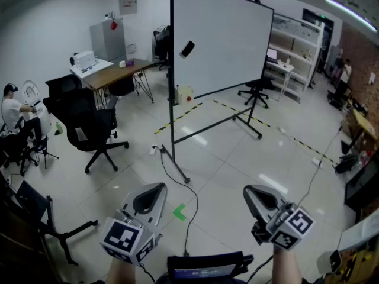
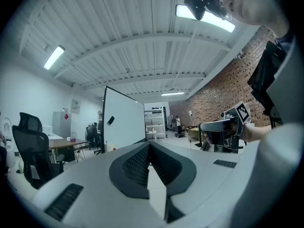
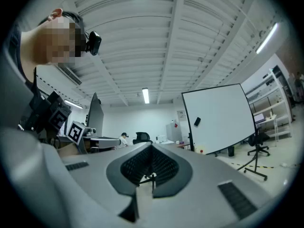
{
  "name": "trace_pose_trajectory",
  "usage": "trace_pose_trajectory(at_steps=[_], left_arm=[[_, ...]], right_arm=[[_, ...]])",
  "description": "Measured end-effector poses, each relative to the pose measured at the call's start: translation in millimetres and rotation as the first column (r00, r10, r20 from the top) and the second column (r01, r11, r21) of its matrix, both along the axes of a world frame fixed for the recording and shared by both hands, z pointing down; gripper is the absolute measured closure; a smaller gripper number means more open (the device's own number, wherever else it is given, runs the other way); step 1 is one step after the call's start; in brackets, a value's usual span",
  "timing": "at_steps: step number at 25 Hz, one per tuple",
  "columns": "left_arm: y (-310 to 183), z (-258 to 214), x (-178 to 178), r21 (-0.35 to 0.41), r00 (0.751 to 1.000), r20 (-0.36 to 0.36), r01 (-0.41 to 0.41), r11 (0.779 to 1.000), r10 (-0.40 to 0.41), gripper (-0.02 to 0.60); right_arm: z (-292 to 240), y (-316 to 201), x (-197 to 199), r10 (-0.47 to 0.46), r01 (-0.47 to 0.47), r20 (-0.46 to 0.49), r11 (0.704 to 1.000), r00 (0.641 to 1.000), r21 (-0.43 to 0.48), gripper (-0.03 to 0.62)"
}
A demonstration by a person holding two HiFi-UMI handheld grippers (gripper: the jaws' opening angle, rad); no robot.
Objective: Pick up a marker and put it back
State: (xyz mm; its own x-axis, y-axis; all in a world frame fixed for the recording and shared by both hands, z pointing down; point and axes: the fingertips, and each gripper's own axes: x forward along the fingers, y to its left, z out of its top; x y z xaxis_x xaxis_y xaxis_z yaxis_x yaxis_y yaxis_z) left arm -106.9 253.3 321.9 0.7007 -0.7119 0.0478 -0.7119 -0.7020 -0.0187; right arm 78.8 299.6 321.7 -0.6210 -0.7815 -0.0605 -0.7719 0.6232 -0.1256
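Observation:
A large white whiteboard [image 1: 222, 40] on a wheeled stand is across the room, ahead of me. One small black object [image 1: 187, 48] is stuck near its upper left; I cannot tell whether it is a marker or an eraser. My left gripper [image 1: 153, 188] and right gripper [image 1: 251, 189] are held level low in the head view, far from the board, both pointing toward it. The left gripper [image 2: 149, 144] has its jaws pressed together with nothing between them. The right gripper [image 3: 152, 145] also looks shut and empty. The black object [image 3: 196, 121] shows small in the right gripper view.
A black office chair [image 1: 89, 126] stands at the left, with a wooden desk [image 1: 115, 73] behind it. A person [image 1: 12, 114] sits at the far left. A black cable [image 1: 177, 176] runs over the tiled floor past a green tape mark [image 1: 179, 212]. Shelves [image 1: 296, 46] line the right wall.

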Motion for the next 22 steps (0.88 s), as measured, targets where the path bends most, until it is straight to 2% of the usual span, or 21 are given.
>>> trace_pose_trajectory(at_steps=[5, 9, 16, 22], left_arm=[[-46, -5, -32, 0.018, 1.0, -0.003, -0.015, 1.0, 0.015, 0.581], [-76, -11, -43, 0.025, 0.999, -0.015, -0.03, 0.999, 0.03, 0.581], [-123, -5, -42, 0.01, 0.999, -0.016, -0.049, 0.999, 0.049, 0.581], [-165, -4, -26, 0.024, 1.0, 0.006, -0.018, 1.0, 0.018, 0.581]], right_arm=[[-6, -41, -32, 0.023, -0.021, -0.056, 0.999, 0.998, 0.025, 0.582], [-10, -64, -47, 0.044, -0.04, -0.104, 0.999, 0.994, 0.033, 0.582], [-1, -107, -47, 0.053, -0.054, -0.097, 0.999, 0.994, -0.006, 0.582], [6, -158, -29, 0.021, -0.023, -0.06, 1.0, 0.998, -0.02, 0.582]])
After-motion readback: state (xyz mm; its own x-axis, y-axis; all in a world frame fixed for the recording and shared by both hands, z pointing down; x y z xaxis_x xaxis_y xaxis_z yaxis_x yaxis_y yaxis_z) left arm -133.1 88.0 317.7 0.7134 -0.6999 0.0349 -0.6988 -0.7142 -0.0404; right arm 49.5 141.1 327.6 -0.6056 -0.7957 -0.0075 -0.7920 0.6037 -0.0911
